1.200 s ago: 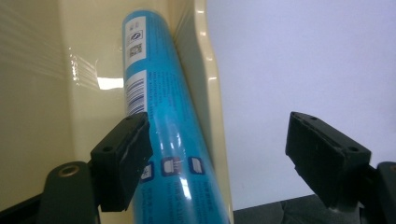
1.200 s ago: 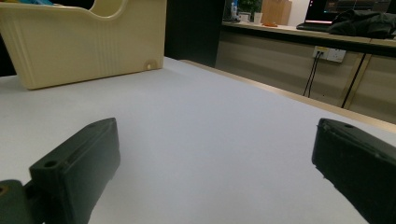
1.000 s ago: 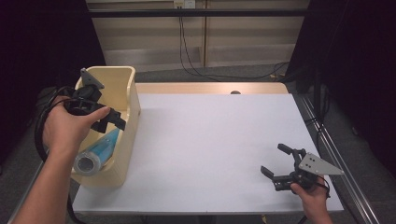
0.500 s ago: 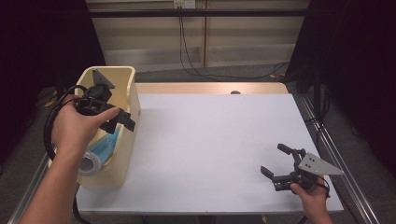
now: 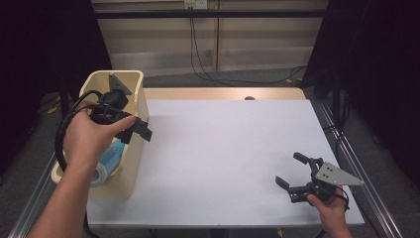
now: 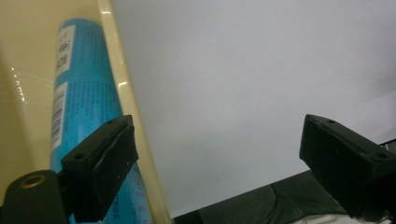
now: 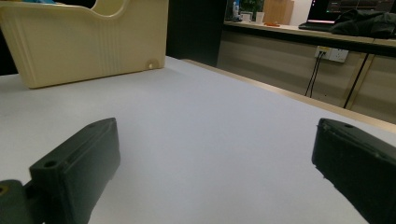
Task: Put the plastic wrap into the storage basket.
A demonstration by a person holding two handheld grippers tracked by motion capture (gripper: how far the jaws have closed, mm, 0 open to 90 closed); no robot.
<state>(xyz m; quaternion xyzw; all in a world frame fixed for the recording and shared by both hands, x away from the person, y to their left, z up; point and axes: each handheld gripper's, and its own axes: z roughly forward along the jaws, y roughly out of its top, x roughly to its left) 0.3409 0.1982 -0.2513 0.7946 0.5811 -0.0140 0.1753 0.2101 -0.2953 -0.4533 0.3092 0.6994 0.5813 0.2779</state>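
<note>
A cream plastic bin (image 5: pixel 139 94) stands at the table's left edge, with a blue tube (image 5: pixel 110 156) lying inside it. A person's left hand holds my left gripper (image 5: pixel 134 130) over the bin's right wall. Its jaws have just been opening, and nothing is held between them. In the left gripper view that gripper (image 6: pixel 219 135) is open, with the blue tube (image 6: pixel 84 93) and the bin wall (image 6: pixel 125 102) below its left jaw. My right gripper (image 5: pixel 288 168) rests low at the table's front right, open and empty. The right gripper view looks past the gripper (image 7: pixel 217 135) to the bin (image 7: pixel 93 42).
The white tabletop (image 5: pixel 223 148) stretches between the two grippers. A small dark hole (image 5: pixel 249 98) sits in the wooden strip at the far edge. Cables (image 5: pixel 198 54) trail on the floor behind the table. Metal rails (image 5: pixel 356 163) run along both sides.
The left hand has carried its gripper a little to the right, from inside the bin to over its right wall, and the jaws stand wider. The right gripper has not moved.
</note>
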